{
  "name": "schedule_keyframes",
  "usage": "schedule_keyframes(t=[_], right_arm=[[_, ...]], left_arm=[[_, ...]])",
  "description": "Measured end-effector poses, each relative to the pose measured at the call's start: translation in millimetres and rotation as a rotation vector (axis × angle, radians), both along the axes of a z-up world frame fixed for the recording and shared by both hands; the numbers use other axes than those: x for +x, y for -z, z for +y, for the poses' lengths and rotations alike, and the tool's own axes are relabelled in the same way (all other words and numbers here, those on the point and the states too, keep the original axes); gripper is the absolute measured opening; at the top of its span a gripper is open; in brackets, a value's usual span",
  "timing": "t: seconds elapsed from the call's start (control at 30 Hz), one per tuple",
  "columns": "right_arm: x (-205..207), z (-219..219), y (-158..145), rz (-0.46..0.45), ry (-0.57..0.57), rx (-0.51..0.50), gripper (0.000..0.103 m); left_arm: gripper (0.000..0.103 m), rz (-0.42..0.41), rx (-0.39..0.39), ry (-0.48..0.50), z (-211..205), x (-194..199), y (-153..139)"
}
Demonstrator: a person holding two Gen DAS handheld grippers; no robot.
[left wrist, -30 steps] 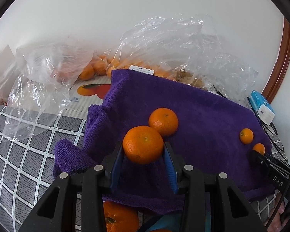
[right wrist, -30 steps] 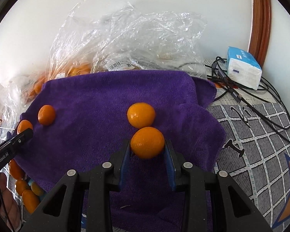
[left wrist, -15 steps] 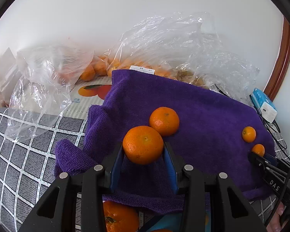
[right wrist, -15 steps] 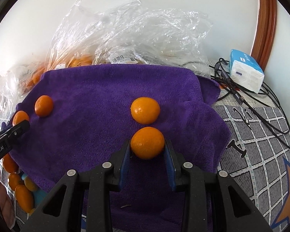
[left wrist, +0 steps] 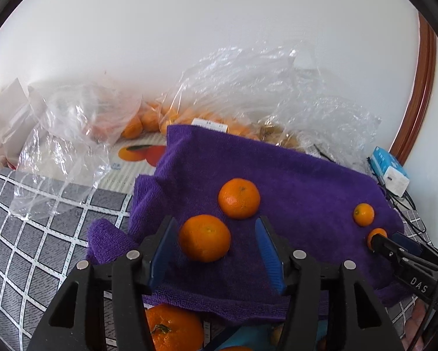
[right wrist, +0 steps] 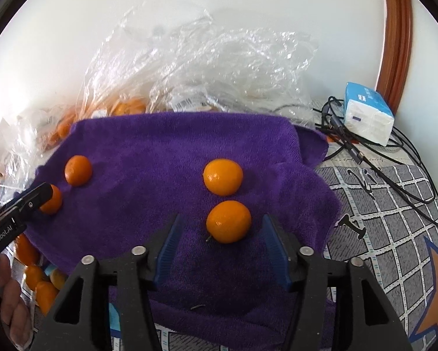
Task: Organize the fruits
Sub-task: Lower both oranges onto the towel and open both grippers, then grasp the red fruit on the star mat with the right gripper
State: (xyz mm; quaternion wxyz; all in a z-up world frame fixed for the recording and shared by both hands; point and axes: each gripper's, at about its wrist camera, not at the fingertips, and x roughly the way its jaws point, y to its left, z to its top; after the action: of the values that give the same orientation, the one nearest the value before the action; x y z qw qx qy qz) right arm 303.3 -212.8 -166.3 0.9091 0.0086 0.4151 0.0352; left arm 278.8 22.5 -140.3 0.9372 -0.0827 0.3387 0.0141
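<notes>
**Four oranges on a purple towel, both grippers letting go**

A purple towel [left wrist: 306, 181] covers a checked cloth by a white wall. On its left part an orange [left wrist: 204, 242] lies between the opening jaws of the left gripper [left wrist: 216, 251], nearer the left pad, the pads clear of it. Just beyond sits a second orange [left wrist: 239, 198]. On the right part, a small orange [right wrist: 228, 221] rests between the right gripper's [right wrist: 220, 251] opening jaws, untouched, another small orange [right wrist: 223, 176] just beyond. Clear plastic bags [right wrist: 207, 67] of fruit lie at the far edge.
</notes>
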Motion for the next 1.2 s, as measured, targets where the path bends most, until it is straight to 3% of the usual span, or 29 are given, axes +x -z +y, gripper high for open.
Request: schedule_keyframes(t=[0.33, 0.47, 0.6, 0.73, 0.87, 1.07, 1.2], right_arm=[[-31.7, -0.8, -46.6, -0.085, 0.042, 0.093, 0.062], [-60.9, 14.5, -60.7, -0.11, 0.031, 0.019, 0.062], [-81.0, 29.7, -50.2, -0.064, -0.045, 0.033, 0.061], [-93.7, 45.6, -30.2, -0.001, -0.107, 0.06, 0.049], [-96.8, 58.6, -16.4, 0.043, -0.154, 0.097, 0.044], [-83.7, 81.1, 2.0, 0.105, -0.197, 0.075, 0.04], [-75.7, 85.0, 14.5, 0.153, -0.202, 0.085, 0.026]], left_arm=[[0.054, -0.112, 0.037, -0.033, -5.6, -23.3, -39.3], [0.057, -0.082, 0.054, -0.025, 1.6, -41.3, -52.9], [0.057, -0.05, 0.083, -0.058, 22.2, -67.2, -44.3], [0.057, 0.034, 0.059, -0.048, 44.5, -89.5, -24.4], [0.057, 0.042, 0.062, -0.062, 57.3, -106.4, -9.3], [0.057, 0.011, -0.034, -0.055, 72.9, -113.6, -4.2], [0.057, 0.024, -0.051, -0.072, 75.1, -111.2, -0.3]])
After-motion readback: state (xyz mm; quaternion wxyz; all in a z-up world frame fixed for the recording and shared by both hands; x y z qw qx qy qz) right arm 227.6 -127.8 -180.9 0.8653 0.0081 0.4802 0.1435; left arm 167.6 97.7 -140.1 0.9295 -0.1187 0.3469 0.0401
